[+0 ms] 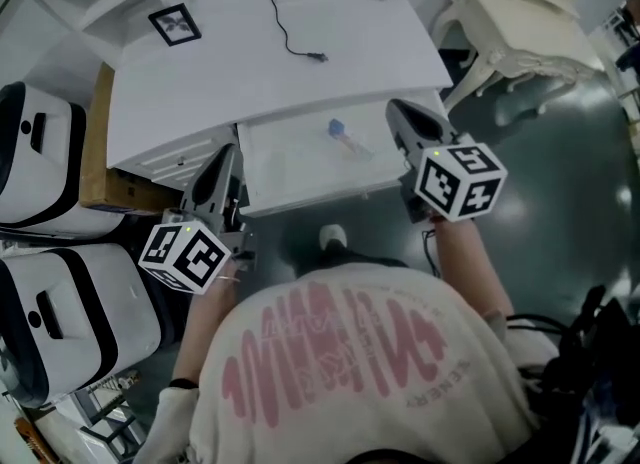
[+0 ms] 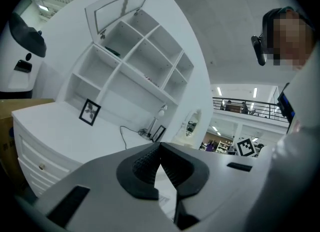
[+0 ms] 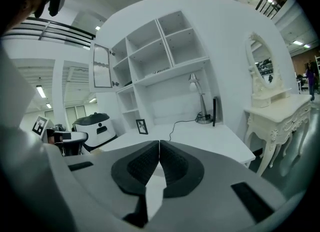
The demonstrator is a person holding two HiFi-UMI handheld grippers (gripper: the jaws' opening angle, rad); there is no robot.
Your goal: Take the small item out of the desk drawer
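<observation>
White desk (image 1: pixel 270 52), far corners cut off. Open drawer (image 1: pixel 290 164), right end hidden behind right gripper (image 1: pixel 400 112); left gripper (image 1: pixel 228 160) at its left end. Jaws of both pressed together, empty. Inside drawer, toward the right: small item (image 1: pixel 340 132), blue-tipped, too blurred to identify.

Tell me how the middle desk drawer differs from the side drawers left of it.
The middle drawer is pulled out; the side drawers are pushed in. The middle drawer shows its inside, holding a small blue item; the side drawers hide theirs. The middle drawer looks wider than each side drawer. Both are white.
</observation>
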